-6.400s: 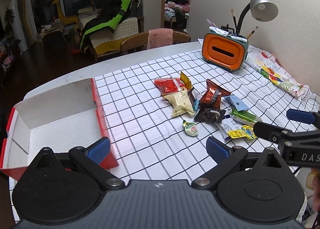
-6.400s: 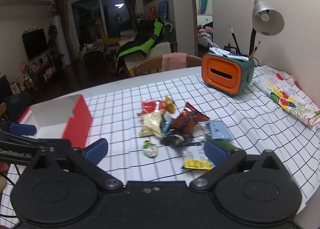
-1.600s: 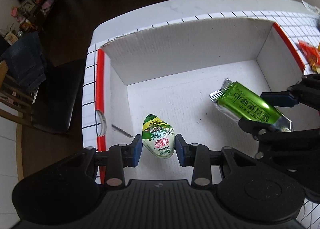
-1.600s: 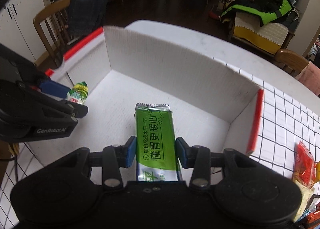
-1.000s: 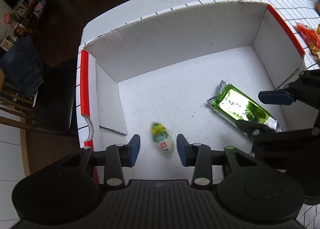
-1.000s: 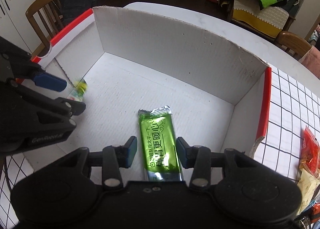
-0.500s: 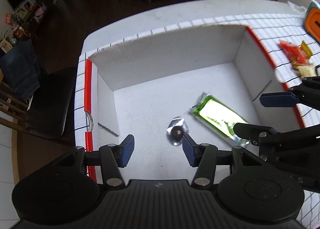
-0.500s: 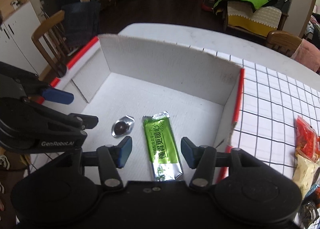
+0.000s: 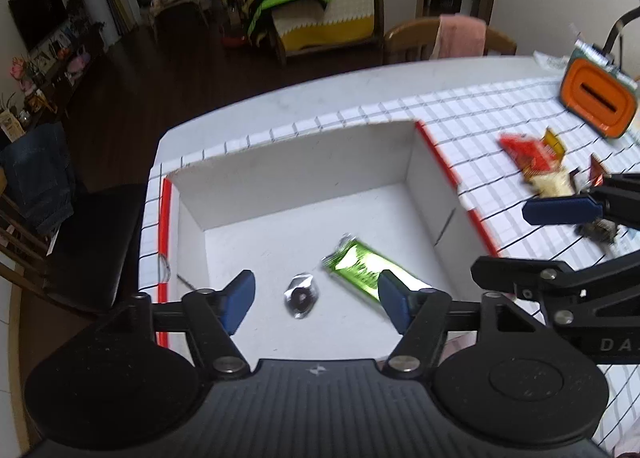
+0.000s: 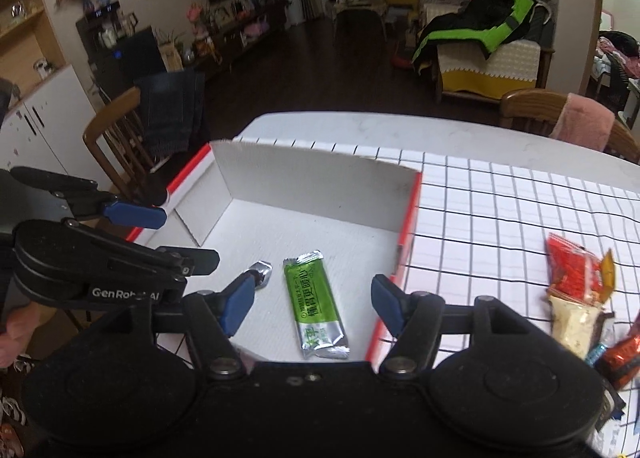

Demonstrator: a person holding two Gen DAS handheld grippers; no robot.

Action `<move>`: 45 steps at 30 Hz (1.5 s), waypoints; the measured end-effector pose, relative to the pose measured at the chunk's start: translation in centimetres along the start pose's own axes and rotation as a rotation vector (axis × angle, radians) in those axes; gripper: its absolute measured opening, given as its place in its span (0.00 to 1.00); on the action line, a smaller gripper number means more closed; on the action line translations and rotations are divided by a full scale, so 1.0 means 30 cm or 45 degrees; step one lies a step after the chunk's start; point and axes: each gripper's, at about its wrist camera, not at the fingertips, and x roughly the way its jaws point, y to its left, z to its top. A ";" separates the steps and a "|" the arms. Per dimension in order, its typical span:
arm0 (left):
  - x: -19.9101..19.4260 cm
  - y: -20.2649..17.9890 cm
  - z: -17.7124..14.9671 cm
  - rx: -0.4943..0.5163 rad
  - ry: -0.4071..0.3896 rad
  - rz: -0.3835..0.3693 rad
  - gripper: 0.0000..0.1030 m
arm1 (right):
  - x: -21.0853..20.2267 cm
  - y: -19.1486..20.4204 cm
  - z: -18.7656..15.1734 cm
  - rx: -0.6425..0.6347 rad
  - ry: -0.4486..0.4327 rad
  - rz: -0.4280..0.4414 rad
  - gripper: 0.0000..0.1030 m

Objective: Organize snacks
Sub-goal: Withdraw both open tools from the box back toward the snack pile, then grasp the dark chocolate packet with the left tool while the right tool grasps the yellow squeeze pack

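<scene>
A white cardboard box with red edges [image 9: 472, 217] [image 10: 410, 213] sits on the checked tablecloth. Inside it lie a green snack bar [image 9: 362, 264] [image 10: 314, 304] and a small pouch, silver side up [image 9: 300, 296] [image 10: 261, 273]. My left gripper [image 9: 314, 300] is open and empty above the box. My right gripper [image 10: 312, 304] is open and empty above the box's near edge. Each gripper shows in the other's view, the right one [image 9: 560, 209] and the left one [image 10: 132, 215]. A pile of loose snacks [image 9: 536, 165] [image 10: 576, 286] lies to the right of the box.
An orange holder [image 9: 596, 105] stands at the far right of the table. Wooden chairs stand around the table, one with a pink cloth [image 10: 580, 123] and one with jeans [image 10: 172, 113]. The table's left edge is close to the box.
Both grippers let go of their snacks into the box, opened wide and rose away from it. The small pouch flipped silver side up; the green bar lies flat.
</scene>
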 end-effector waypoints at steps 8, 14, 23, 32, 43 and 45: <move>-0.074 -0.108 -0.015 -0.017 -0.086 -0.049 0.73 | -0.141 -0.088 -0.073 0.047 -0.103 -0.016 0.79; -0.112 -0.221 -0.027 -0.004 -0.144 -0.079 0.79 | -0.237 -0.183 -0.138 0.077 -0.147 -0.042 0.84; -0.136 -0.431 -0.055 0.031 -0.210 -0.186 0.83 | -0.362 -0.352 -0.282 0.138 -0.181 -0.092 0.89; -0.091 -0.671 -0.045 0.079 -0.188 -0.271 0.89 | -0.465 -0.571 -0.453 0.157 -0.171 -0.188 1.00; 0.036 -0.964 -0.006 0.261 -0.112 -0.375 0.89 | -0.454 -0.808 -0.615 0.109 -0.073 -0.270 1.00; 0.072 -0.996 0.010 0.256 -0.066 -0.381 0.89 | -0.437 -0.834 -0.638 0.077 -0.051 -0.277 1.00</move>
